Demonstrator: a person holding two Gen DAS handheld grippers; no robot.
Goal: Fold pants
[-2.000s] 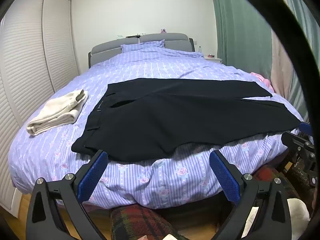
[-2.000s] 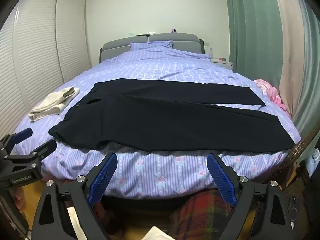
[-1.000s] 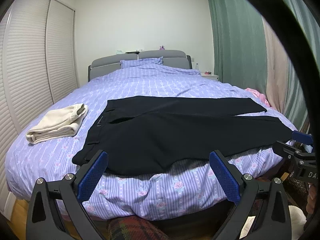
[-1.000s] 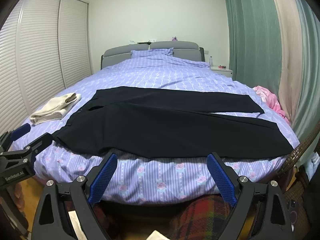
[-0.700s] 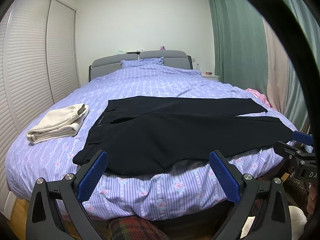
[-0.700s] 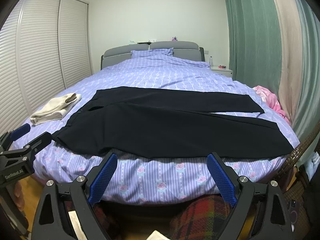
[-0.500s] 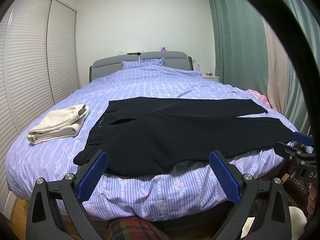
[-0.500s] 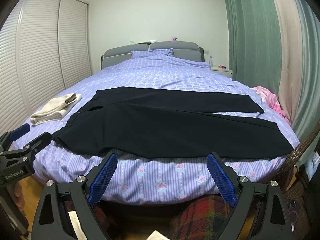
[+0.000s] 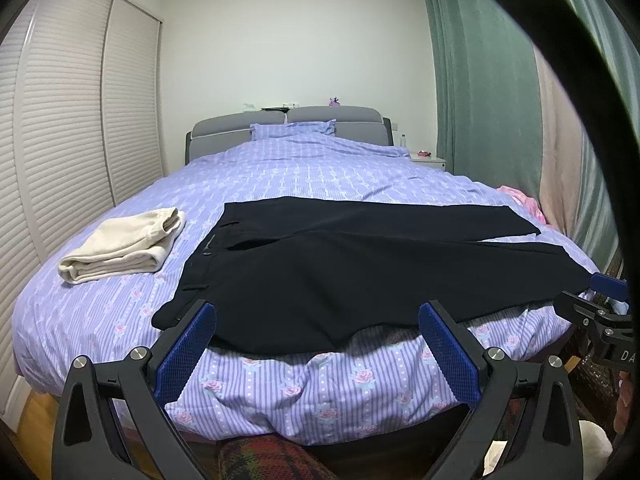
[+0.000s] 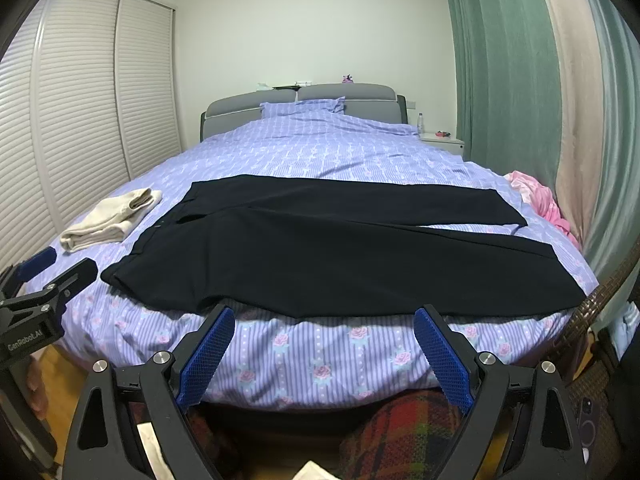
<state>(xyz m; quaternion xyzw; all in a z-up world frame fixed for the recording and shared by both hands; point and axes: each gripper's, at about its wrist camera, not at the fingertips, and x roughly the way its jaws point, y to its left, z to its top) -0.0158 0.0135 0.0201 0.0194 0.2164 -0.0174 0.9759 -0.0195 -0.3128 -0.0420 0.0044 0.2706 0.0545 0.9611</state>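
Lowered and levelled since two seconds ago, with more wall above the headboard (image 9: 286,126) in both views; almost nothing shifted in the last half second. Black pants (image 9: 360,264) (image 10: 332,248) laid flat across the foot half of the bed (image 9: 320,168) (image 10: 320,340), waistband toward the left, legs running right, far leg angled slightly away from the near one. Near edge of the pants lying right along the bed's rounded front edge, hem reaching close to the right rim. Left gripper (image 9: 316,346) (image 10: 46,276) spread wide, holding nothing, hanging short of the mattress edge in front of the waist-side corner. Right gripper (image 10: 320,344) (image 9: 592,300) likewise spread and empty, off the bed, facing the near leg. Folded cream garment (image 9: 122,244) (image 10: 110,220) lying apart from the waistband on the left, bare striped cover between. Pink cloth (image 10: 540,200) at the right rim beside the curtain (image 10: 508,80). Wide open bedspread beyond the pants up to the pillow (image 9: 292,130)
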